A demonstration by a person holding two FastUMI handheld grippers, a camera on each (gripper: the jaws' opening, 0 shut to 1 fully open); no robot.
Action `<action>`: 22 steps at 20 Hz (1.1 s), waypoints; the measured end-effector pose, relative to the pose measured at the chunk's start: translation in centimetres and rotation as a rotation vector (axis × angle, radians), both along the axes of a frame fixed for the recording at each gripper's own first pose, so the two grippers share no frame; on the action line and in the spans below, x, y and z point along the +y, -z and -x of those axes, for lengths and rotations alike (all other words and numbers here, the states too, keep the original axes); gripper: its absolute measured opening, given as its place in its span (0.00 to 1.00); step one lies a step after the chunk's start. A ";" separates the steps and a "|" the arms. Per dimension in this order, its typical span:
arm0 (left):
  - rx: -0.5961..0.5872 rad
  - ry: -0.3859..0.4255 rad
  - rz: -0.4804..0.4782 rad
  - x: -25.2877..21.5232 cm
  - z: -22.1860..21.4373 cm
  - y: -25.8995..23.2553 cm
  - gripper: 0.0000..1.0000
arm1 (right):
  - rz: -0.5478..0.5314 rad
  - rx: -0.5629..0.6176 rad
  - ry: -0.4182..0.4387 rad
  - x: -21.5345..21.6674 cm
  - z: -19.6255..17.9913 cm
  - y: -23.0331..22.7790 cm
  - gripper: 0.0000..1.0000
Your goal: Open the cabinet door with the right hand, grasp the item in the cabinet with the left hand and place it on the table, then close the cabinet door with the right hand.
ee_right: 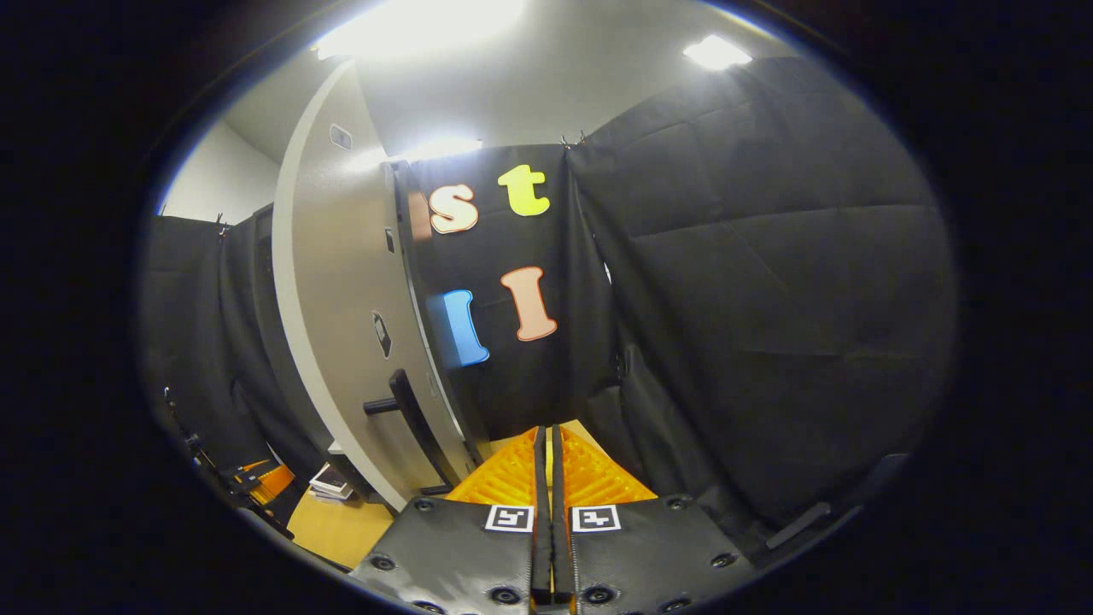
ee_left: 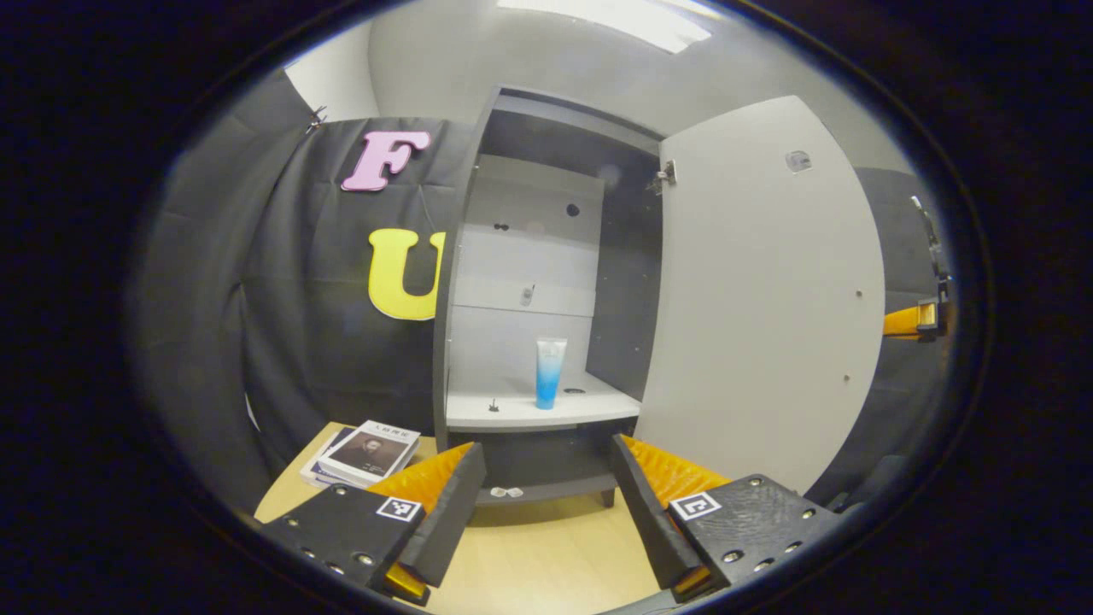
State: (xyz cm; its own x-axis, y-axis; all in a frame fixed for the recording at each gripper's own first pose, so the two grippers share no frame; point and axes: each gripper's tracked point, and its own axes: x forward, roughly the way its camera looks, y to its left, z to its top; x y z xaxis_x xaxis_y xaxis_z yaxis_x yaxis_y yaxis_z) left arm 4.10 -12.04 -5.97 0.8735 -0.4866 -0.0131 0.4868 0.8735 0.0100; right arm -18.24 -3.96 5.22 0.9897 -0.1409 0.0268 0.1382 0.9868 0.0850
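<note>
The grey cabinet [ee_left: 478,256] stands on the wooden table with its door [ee_left: 760,299] swung wide to the right. A blue-and-white tube [ee_left: 550,372] stands upright on the white shelf [ee_left: 521,412] inside. My left gripper [ee_left: 545,446] is open, low in front of the shelf and well short of the tube. In the right gripper view, my right gripper [ee_right: 546,434] is shut with nothing between its fingers. It sits to the right of the door [ee_right: 341,290] and apart from the black handle [ee_right: 412,416].
A small stack of books [ee_left: 369,451] lies on the table [ee_left: 546,555] left of the cabinet. The other gripper [ee_left: 915,319] shows past the door's right edge. Black cloth walls close in on all sides. Bare tabletop [ee_right: 337,528] lies below the door.
</note>
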 end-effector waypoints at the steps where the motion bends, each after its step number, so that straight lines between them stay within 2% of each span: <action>1: 0.001 0.000 -0.001 -0.2 -0.9 -0.1 0.90 | 0.008 0.002 0.020 -0.9 -0.3 0.0 0.02; 3: 0.018 0.008 0.001 -1.5 -2.8 0.1 0.90 | 0.008 -0.007 0.021 -0.3 -0.2 -0.1 0.02; 4: 0.026 0.013 0.002 -2.1 -3.8 0.2 0.90 | 0.009 -0.020 0.017 -1.1 -2.2 -0.6 0.00; 5: 0.025 0.015 0.003 -2.8 -4.6 0.1 0.90 | 0.017 -0.020 -0.001 -1.0 -3.0 -0.8 0.02; 8: -0.009 0.000 -0.012 -5.0 -7.8 -1.1 0.89 | 0.074 -0.064 0.026 -2.8 -6.3 -2.5 0.02; 14: -0.027 -0.053 -0.017 -9.8 -14.6 -2.9 0.90 | 0.072 -0.128 0.046 -6.0 -12.0 -5.1 0.00; 16: -0.035 -0.063 -0.020 -11.0 -17.0 -3.1 0.89 | 0.081 -0.123 0.050 -6.9 -13.5 -5.0 0.21; 17: -0.039 -0.071 -0.028 -11.6 -18.0 -3.1 0.90 | 0.092 -0.123 0.057 -7.4 -14.1 -5.0 0.27; 20: -0.034 -0.097 -0.057 -13.1 -21.3 -2.2 0.89 | 0.126 -0.106 0.080 -8.4 -16.3 -4.9 0.83; 21: -0.029 -0.107 -0.061 -13.3 -22.1 -2.1 0.90 | 0.132 -0.090 0.094 -9.1 -17.5 -4.6 0.94; 22: -0.029 -0.110 -0.062 -13.7 -22.9 -1.9 0.90 | 0.136 -0.077 0.108 -9.5 -18.1 -4.4 0.96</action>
State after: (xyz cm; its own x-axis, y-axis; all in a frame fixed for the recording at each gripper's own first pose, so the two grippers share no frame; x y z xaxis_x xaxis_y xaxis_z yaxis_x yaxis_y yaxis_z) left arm 27.04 -25.73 -4.09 0.9222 -0.3865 -0.0139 0.3864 0.9190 0.0781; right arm -0.17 -13.50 9.60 0.9632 -0.2361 0.1284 0.2422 0.9696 -0.0342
